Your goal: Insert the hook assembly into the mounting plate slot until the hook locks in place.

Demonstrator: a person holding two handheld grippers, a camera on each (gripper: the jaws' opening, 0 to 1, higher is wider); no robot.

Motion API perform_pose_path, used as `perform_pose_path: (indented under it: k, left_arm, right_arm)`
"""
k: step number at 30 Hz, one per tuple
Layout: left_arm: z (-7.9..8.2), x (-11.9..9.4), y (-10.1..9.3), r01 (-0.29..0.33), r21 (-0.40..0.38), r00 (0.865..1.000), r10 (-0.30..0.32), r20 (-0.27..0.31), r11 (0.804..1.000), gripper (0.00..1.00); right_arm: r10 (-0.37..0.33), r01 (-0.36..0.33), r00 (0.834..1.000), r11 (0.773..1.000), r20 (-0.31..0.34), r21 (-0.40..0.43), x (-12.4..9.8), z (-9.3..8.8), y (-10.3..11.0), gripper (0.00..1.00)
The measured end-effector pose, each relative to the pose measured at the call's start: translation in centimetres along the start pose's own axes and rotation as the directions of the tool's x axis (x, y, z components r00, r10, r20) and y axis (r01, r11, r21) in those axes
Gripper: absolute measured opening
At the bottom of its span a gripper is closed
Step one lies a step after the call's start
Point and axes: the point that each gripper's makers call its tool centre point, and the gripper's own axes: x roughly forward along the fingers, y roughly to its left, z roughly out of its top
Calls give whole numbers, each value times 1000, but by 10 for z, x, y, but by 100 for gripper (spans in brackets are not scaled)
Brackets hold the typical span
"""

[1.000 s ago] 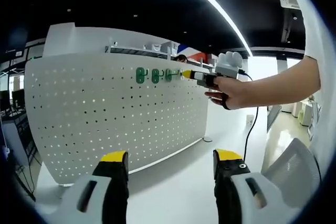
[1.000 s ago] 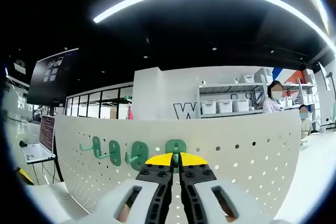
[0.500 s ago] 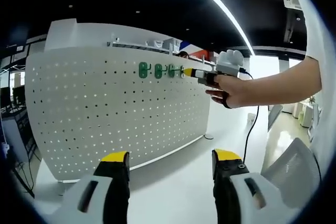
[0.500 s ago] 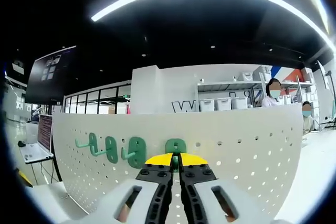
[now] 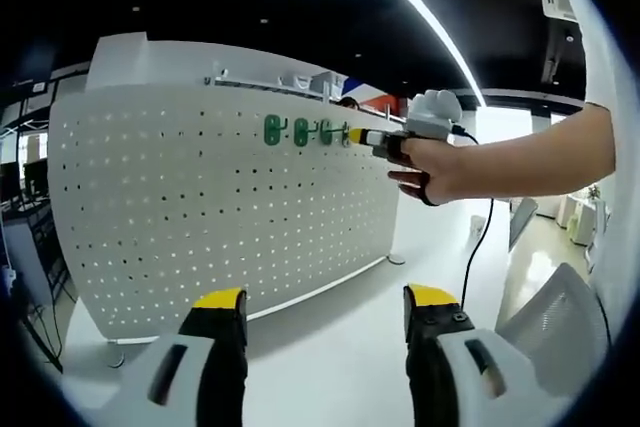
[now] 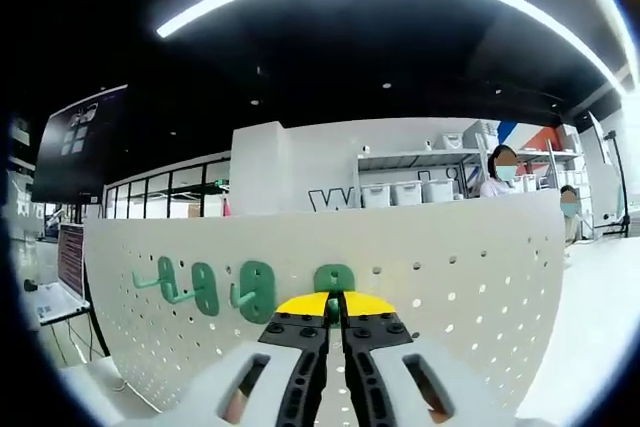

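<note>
The right gripper (image 6: 335,307), pinching a green hook (image 6: 334,280), presses it against the pegboard (image 6: 470,287); next, seating until locked. The left gripper (image 5: 325,299) hangs spread.

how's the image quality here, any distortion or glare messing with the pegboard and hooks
Left gripper view: fisheye bends the pegboard into a bulge; the ceiling light strip is blown out, and the green hooks look tiny but sharp. Right gripper view: the pegboard's top edge arcs, the hooks are slightly soft, and the right gripper hides part of the nearest hook.
</note>
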Motion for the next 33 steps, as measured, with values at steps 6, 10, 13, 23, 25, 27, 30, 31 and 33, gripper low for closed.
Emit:
perform_pose_path:
  k: [6, 10, 13, 23, 25, 27, 30, 31, 33]
  left_arm:
    - [1, -2, 0, -4, 2, 1000, 4, 6, 1000, 65]
    - [0, -3, 2, -8, -3, 1000, 8, 9, 1000, 65]
    - [0, -3, 3, -14, 2, 1000, 14, 8, 1000, 65]
    - [2, 1, 4, -13, 1, 1000, 13, 17, 1000, 66]
    - [2, 2, 3, -11, 0, 1000, 11, 17, 1000, 67]
    - [2, 2, 3, -9, 0, 1000, 9, 20, 1000, 67]
    - [3, 3, 3, -9, -1, 1000, 9, 21, 1000, 67]
    - [2, 4, 3, -9, -1, 1000, 9, 20, 1000, 67]
    - [3, 4, 3, -7, 2, 1000, 7, 22, 1000, 67]
  right_arm:
    - [5, -5, 1000, 1000, 2, -7, 0, 0, -1, 2]
    - [8, -8, 1000, 1000, 0, -10, -1, 0, -1, 2]
    - [15, -15, 1000, 1000, -13, -22, -2, 0, 0, 2]
    - [85, -87, 995, 995, -59, -37, -13, -7, -1, 24]
    - [94, -97, 993, 994, -69, -42, -15, -10, -1, 28]
    - [105, -109, 991, 993, -81, -47, -17, -13, 0, 35]
    - [114, -118, 990, 992, -86, -45, -19, -15, 1, 42]
    - [117, -122, 989, 992, -89, -44, -19, -15, 2, 43]
    - [119, -123, 989, 991, -89, -45, -19, -15, 3, 43]
